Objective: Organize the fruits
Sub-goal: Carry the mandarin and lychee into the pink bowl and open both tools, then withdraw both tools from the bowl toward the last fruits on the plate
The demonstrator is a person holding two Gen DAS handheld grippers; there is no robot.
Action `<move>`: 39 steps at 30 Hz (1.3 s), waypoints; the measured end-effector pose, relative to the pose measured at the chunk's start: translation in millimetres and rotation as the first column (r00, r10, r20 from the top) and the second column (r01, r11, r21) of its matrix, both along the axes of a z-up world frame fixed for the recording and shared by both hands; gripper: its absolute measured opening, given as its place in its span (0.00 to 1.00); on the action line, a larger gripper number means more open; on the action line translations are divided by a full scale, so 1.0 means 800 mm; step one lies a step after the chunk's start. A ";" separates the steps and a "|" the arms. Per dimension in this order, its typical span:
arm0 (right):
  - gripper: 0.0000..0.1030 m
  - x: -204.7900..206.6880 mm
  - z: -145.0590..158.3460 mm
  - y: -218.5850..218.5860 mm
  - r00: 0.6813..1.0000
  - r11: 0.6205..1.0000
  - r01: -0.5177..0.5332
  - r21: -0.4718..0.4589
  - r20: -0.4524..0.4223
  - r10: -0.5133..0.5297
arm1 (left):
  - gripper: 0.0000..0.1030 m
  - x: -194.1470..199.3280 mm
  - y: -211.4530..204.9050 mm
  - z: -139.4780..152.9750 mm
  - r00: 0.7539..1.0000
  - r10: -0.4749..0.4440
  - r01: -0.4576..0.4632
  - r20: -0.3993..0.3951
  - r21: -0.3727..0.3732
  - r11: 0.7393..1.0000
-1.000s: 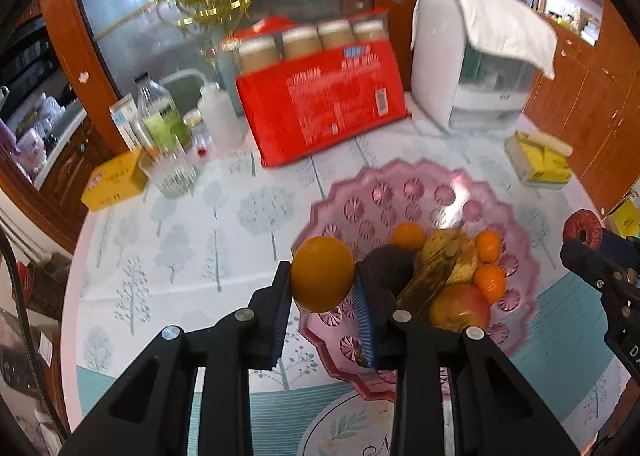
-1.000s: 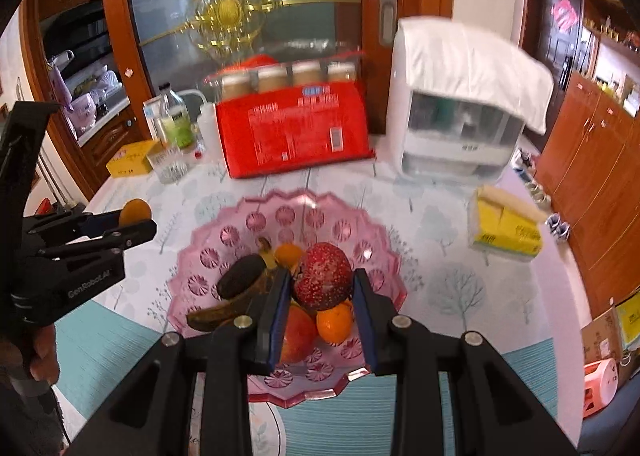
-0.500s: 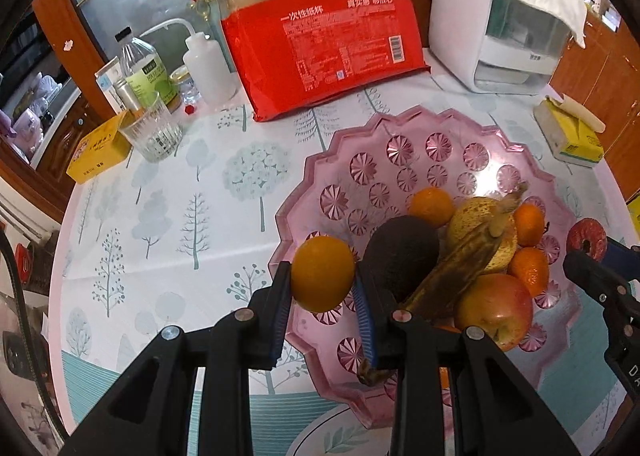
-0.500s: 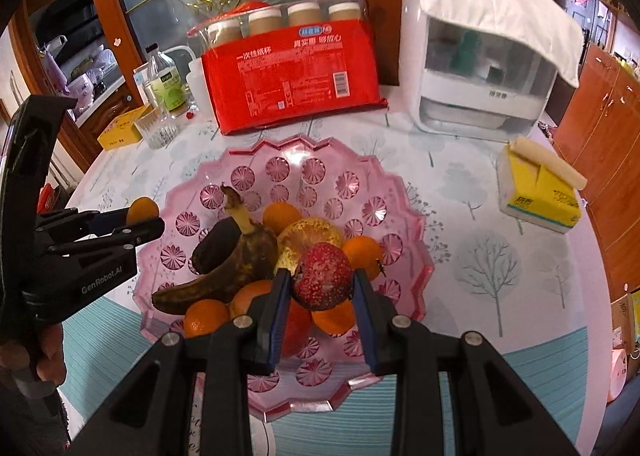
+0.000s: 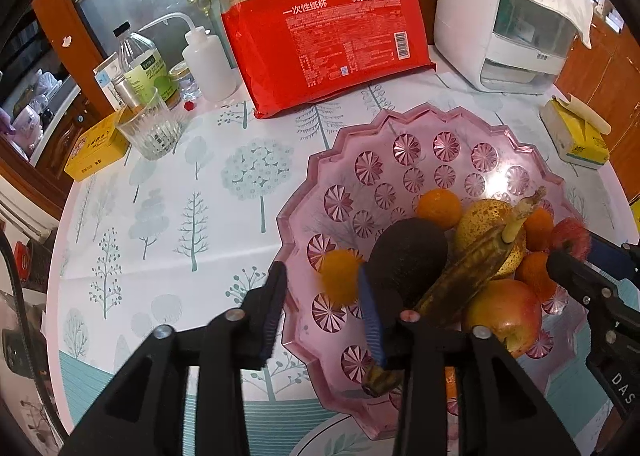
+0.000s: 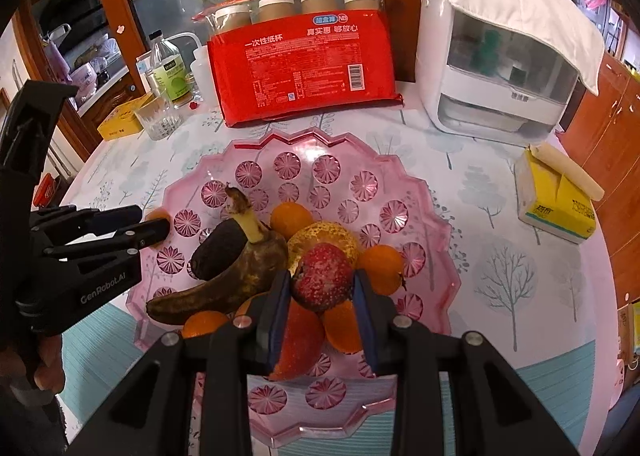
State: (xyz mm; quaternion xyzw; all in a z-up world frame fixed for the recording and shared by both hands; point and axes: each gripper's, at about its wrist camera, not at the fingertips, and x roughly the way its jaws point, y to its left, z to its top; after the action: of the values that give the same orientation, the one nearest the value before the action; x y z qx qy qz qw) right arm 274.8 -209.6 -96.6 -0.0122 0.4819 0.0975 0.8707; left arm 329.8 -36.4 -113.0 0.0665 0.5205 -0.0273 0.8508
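A pink glass fruit plate holds a dark avocado, a browned banana, a pear, an apple and several small oranges. My left gripper is open over the plate's left rim. The orange it held is blurred, dropping between the fingers into the plate. My right gripper is shut on a red speckled fruit just above the fruit pile.
Behind the plate stand a red pack of paper cups, a white appliance, a glass, bottles and a yellow box. A yellow tissue pack lies at the right.
Both grippers moved lower and closer over the plate. My left gripper opened and let go of the orange. The right still holds the red fruit.
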 end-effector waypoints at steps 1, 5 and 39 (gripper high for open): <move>0.33 0.000 0.000 0.001 1.000 1.000 -0.003 -0.001 0.004 0.003 | 0.50 0.000 0.000 0.001 1.000 0.000 0.000 0.004 0.000 1.000; 0.44 -0.004 0.006 0.002 1.000 1.000 -0.002 -0.004 0.029 0.002 | 0.60 -0.004 -0.003 0.007 1.000 -0.004 0.004 0.024 0.011 1.000; 0.44 -0.064 0.053 0.007 0.997 0.999 0.042 0.002 0.068 -0.042 | 0.78 -0.068 0.017 0.059 0.997 -0.011 0.012 0.071 -0.019 1.000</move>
State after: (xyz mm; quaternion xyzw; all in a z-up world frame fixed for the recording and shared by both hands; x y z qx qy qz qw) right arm 224.0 -203.9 -54.5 -0.0051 0.4519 0.0790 0.8886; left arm 275.8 -23.0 -65.8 0.0622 0.4893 -0.0349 0.8692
